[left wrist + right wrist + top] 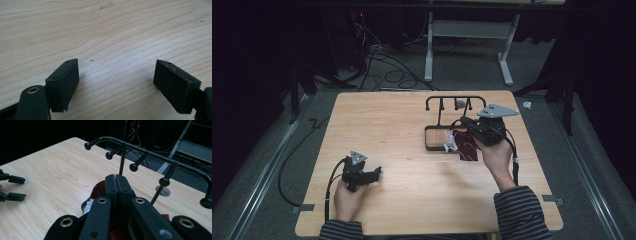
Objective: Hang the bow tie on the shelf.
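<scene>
right gripper [115, 180], jaws pressed together on the dark red cloth [466, 145], could snag the hook rack [150, 152] lifting it; left gripper [116, 77] spread, idle.

**Looks like a lab recording setup, not anyone's home**

This is pretty clearly a lab or test room; a bare light-wood table [412, 200] sits alone on grey carpet [257, 175], ringed by dark curtains or unlit walls; black cables [382, 65] snake loose across the floor behind it; a white metal desk frame [469, 45] stands further back; a small red indicator light [360, 15] glows on some gear in the dark; metal rails [267, 170] run along the floor on both sides.
</scene>
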